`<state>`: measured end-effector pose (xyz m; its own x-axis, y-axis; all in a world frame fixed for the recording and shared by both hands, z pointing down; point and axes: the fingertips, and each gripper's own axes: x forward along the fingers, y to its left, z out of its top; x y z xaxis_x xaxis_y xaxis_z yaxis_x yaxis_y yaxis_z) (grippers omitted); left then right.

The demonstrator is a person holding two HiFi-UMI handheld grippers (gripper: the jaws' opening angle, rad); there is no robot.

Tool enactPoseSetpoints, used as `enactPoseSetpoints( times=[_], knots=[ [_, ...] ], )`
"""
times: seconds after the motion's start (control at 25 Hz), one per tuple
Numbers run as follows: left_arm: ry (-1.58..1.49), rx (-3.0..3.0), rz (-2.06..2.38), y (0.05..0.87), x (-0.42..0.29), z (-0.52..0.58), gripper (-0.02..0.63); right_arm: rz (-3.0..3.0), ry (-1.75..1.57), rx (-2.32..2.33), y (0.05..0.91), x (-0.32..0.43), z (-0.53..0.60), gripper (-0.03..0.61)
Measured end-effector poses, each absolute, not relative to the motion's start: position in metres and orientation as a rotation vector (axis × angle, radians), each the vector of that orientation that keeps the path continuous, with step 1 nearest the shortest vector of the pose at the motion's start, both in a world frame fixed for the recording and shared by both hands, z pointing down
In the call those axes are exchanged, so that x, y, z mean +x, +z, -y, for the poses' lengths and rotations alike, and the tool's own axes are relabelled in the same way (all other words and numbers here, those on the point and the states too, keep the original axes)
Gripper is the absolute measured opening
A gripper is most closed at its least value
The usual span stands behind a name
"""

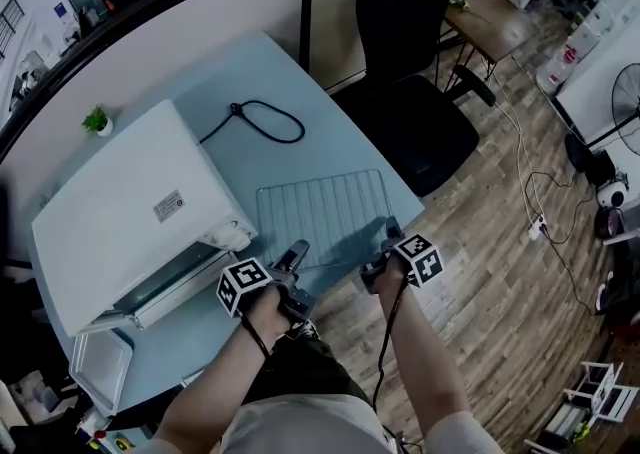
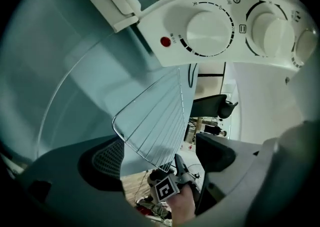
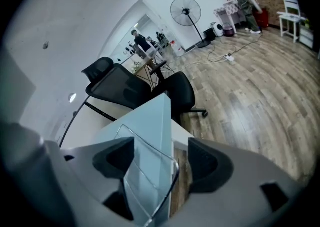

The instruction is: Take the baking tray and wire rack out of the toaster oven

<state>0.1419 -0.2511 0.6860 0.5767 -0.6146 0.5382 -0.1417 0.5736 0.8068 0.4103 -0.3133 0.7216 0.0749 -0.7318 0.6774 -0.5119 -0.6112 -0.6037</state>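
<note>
Blue table (image 1: 335, 142), silver wire rack (image 1: 322, 210) lying flat, left tongs (image 1: 297, 250) and right tongs (image 1: 389, 233) gaping

The pale blue surface (image 1: 330, 132) stands on a wood-plank floor (image 1: 500, 282). At one o'clock from it sits a black office chair (image 1: 410, 92), with a wooden desk (image 1: 495, 17) beyond. A white power strip (image 1: 537, 227) and its cables trail across the floor at three o'clock. A small potted plant (image 1: 97, 122) sits at ten o'clock against a beige partition (image 1: 150, 52) topped by a dark rail. A pedestal fan (image 3: 186, 12) stands by the white far wall.
</note>
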Motion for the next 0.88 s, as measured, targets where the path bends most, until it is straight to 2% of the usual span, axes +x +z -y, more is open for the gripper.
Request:
enactPoseSetpoints(
  times=[0.24, 0.44, 0.88],
  knots=[
    [-0.051, 1.053, 0.971, 0.691, 0.157, 0.25, 0.433, -1.535, -1.467, -2.231, 0.693, 0.402, 0.315, 0.35],
    [0.175, 1.198, 1.052, 0.689, 0.162, 0.247, 0.443, -1.748, -1.478, -2.119, 0.663, 0.374, 0.3, 0.357],
    [0.253, 1.489, 1.107, 0.626, 0.142, 0.245, 0.443, -2.234, -1.244, -2.015, 0.58, 0.326, 0.287, 0.356]
  ],
)
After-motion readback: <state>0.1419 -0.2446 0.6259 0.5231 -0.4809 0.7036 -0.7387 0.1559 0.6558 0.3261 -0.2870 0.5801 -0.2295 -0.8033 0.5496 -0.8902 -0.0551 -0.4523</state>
